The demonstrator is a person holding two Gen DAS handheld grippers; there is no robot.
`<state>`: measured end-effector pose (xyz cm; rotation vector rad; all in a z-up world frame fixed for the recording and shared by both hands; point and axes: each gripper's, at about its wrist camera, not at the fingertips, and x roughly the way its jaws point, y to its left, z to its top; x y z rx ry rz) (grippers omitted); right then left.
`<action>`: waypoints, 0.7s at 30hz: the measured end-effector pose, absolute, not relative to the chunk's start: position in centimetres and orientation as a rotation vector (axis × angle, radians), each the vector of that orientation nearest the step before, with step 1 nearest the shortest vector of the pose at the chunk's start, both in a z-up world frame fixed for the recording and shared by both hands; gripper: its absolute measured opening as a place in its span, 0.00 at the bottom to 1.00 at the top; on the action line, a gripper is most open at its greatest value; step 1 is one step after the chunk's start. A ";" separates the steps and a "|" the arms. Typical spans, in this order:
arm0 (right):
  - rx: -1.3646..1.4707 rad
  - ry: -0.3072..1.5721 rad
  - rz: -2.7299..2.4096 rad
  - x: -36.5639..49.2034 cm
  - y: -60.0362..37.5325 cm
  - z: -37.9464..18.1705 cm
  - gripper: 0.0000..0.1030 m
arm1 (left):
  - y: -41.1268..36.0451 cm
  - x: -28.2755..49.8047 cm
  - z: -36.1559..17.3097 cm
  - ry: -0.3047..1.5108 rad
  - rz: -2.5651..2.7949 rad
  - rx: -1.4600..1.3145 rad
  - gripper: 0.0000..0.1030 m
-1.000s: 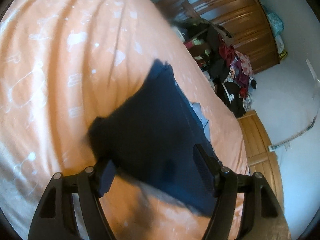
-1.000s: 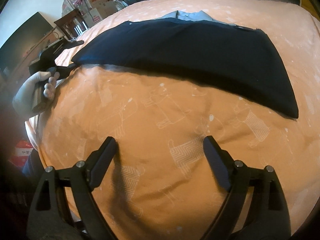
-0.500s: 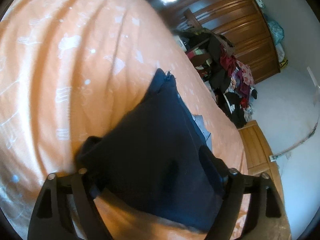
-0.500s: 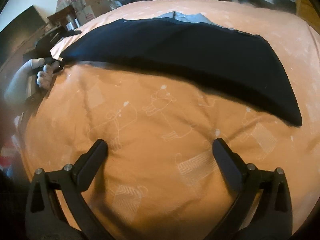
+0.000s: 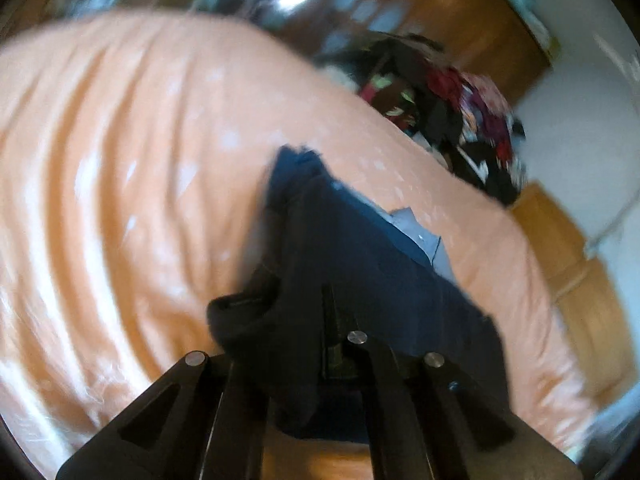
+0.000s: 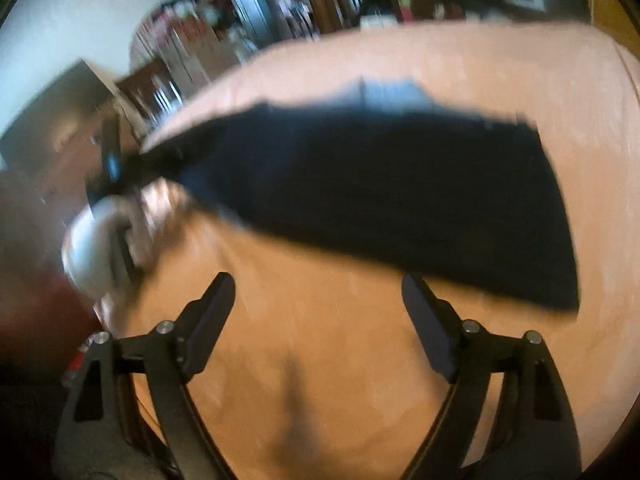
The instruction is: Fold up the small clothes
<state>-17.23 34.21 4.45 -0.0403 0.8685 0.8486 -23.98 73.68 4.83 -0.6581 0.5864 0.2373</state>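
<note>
A dark navy garment point(image 5: 360, 280) lies across the orange bed sheet point(image 5: 120, 200), with one end bunched up and raised. My left gripper point(image 5: 296, 332) is shut on that bunched corner, and cloth hides one finger. In the right wrist view the navy garment point(image 6: 400, 192) stretches from the left gripper point(image 6: 112, 160), held by a white-gloved hand point(image 6: 96, 248), across to the right. My right gripper point(image 6: 318, 284) is open just in front of the garment's near edge, over bare sheet point(image 6: 360, 360). A grey-blue cloth point(image 6: 384, 92) peeks out behind the navy one. Both views are motion-blurred.
A wooden wardrobe point(image 5: 440, 20) and a heap of mixed clothes point(image 5: 460, 112) stand beyond the bed's far side. Light wooden furniture point(image 5: 580, 280) lines the right. Boxes and clutter point(image 6: 192, 40) and a dark chair point(image 6: 152, 84) sit past the bed's left edge.
My left gripper went from open around the navy garment's corner to shut on it, and lifted that end. The right gripper moved nearer the garment's near edge and stayed open.
</note>
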 end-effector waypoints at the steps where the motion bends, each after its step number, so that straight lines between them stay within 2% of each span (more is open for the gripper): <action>1: -0.030 0.846 0.870 -16.0 35.0 5.7 0.91 | 72.7 -23.8 5.5 0.583 0.238 -0.600 0.01; 3: -0.018 0.818 0.919 -12.7 37.6 7.7 0.96 | 70.7 -23.4 6.7 0.578 0.236 -0.494 0.01; 7: -0.061 0.819 1.036 -6.6 46.0 9.9 0.98 | 67.4 -23.1 8.1 0.573 0.235 -0.345 0.01; 14: -0.077 1.056 1.142 -2.3 59.9 8.1 0.99 | 61.3 -21.7 9.3 0.591 0.162 -0.126 0.02; 17: -0.116 1.013 1.062 -0.9 59.9 7.3 0.96 | 58.4 -21.1 9.0 0.598 0.100 -0.059 0.02; 18: -0.104 0.989 1.042 -0.5 59.1 7.1 0.88 | 57.8 -20.9 8.9 0.600 0.085 -0.053 0.02; 19: -0.074 0.972 1.001 0.6 57.8 6.7 0.67 | 57.3 -20.7 8.8 0.602 0.071 -0.051 0.03; 20: -0.047 0.969 0.982 1.2 56.6 6.3 0.51 | 57.1 -20.4 8.7 0.604 0.058 -0.058 0.03; 21: 0.002 0.975 0.962 2.3 55.1 5.8 0.25 | 56.8 -20.1 8.7 0.609 0.045 -0.066 0.03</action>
